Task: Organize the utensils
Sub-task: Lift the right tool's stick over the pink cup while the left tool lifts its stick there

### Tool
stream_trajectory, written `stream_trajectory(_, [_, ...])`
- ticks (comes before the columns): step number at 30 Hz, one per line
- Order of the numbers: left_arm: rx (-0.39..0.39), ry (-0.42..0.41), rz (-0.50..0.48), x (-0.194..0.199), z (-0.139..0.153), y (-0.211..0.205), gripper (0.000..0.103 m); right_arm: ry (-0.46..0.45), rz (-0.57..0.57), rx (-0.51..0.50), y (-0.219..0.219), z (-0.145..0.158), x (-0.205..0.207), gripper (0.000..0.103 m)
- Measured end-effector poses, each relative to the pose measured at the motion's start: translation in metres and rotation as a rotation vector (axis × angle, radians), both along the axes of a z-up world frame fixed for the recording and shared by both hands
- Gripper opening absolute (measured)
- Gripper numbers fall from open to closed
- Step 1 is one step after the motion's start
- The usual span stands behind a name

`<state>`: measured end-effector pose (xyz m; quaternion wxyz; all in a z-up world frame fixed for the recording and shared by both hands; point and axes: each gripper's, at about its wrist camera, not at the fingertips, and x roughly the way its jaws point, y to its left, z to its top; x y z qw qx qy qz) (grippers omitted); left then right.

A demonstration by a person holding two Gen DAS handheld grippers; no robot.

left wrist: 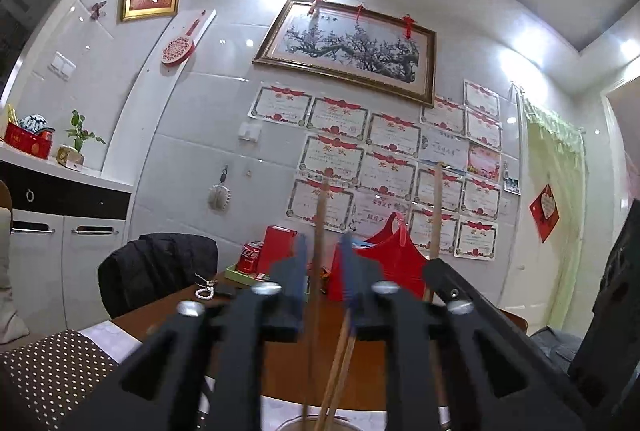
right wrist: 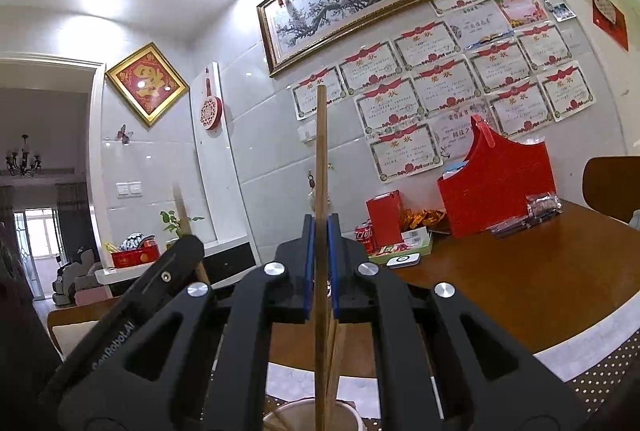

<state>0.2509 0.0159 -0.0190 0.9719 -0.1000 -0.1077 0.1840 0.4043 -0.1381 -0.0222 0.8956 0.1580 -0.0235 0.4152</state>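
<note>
In the left wrist view my left gripper (left wrist: 324, 271) stands open, its blue pads apart, with an upright wooden chopstick (left wrist: 320, 227) between them, not pinched. More chopsticks (left wrist: 338, 371) lean below, down into a round holder (left wrist: 316, 425) at the bottom edge. My right gripper shows at the right (left wrist: 460, 291), with another chopstick (left wrist: 437, 207) behind it. In the right wrist view my right gripper (right wrist: 321, 263) is shut on an upright chopstick (right wrist: 321, 151), whose lower end reaches into a white cup holder (right wrist: 312, 415). The left gripper's finger (right wrist: 160, 279) is at the left.
A brown round table (right wrist: 540, 291) holds a red basket (right wrist: 496, 187), a red box (right wrist: 384, 219), a cola can (right wrist: 365, 235), a green tray (right wrist: 416, 247) and a phone (right wrist: 403, 261). A chair with a black jacket (left wrist: 156, 267) stands at the left. A dotted mat (left wrist: 52, 371) lies near.
</note>
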Motion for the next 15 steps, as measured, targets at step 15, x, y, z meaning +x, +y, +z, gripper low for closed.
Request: stream_trajectory(15, [0.049,0.098,0.057,-0.018,0.016,0.004,0.040,-0.035,-0.055,-0.034,0.009,0.000,-0.024,0.007])
